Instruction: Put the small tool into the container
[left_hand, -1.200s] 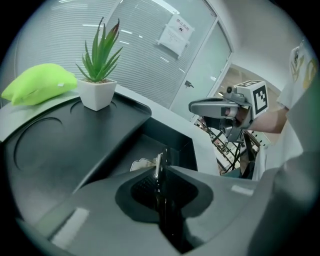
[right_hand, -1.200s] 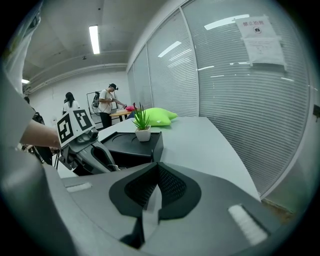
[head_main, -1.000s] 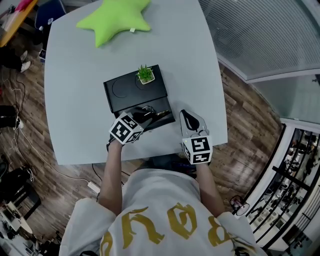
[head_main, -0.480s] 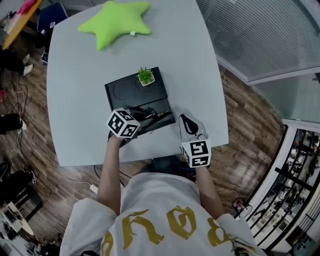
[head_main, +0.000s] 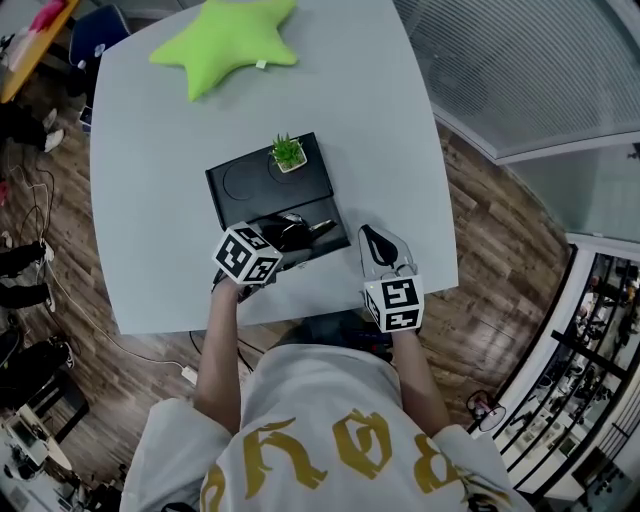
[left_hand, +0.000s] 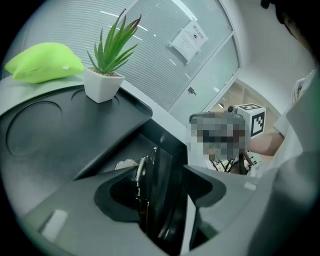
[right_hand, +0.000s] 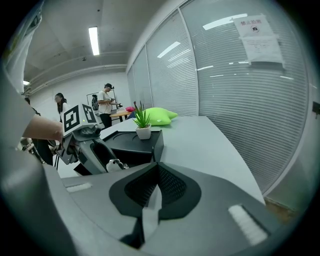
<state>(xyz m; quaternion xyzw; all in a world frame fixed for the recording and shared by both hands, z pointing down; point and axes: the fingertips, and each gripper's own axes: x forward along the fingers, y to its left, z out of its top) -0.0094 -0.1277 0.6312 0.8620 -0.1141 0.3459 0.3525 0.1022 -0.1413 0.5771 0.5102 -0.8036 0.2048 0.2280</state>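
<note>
A black container (head_main: 250, 185) sits on the grey table (head_main: 150, 200), with an open compartment at its near end. My left gripper (head_main: 283, 238) reaches into that compartment from the near left. It is shut on the small tool (head_main: 305, 230), a dark piece with a metal edge. In the left gripper view the tool (left_hand: 155, 200) fills the gap between the jaws of the left gripper (left_hand: 165, 175), above the container (left_hand: 45, 135). My right gripper (head_main: 372, 235) rests on the table just right of the container. It is shut and holds nothing, with the right gripper (right_hand: 157, 167) jaws pressed together.
A small potted plant (head_main: 289, 153) stands on the container's far right corner. A green star cushion (head_main: 225, 40) lies at the table's far end. The table's near edge (head_main: 300, 310) runs close behind both grippers. A glass wall with blinds (right_hand: 240, 90) runs along the right, and people (right_hand: 106, 102) stand far off.
The left gripper drew back a little, then returned over the open compartment, still holding the tool. The right gripper has stayed in place.
</note>
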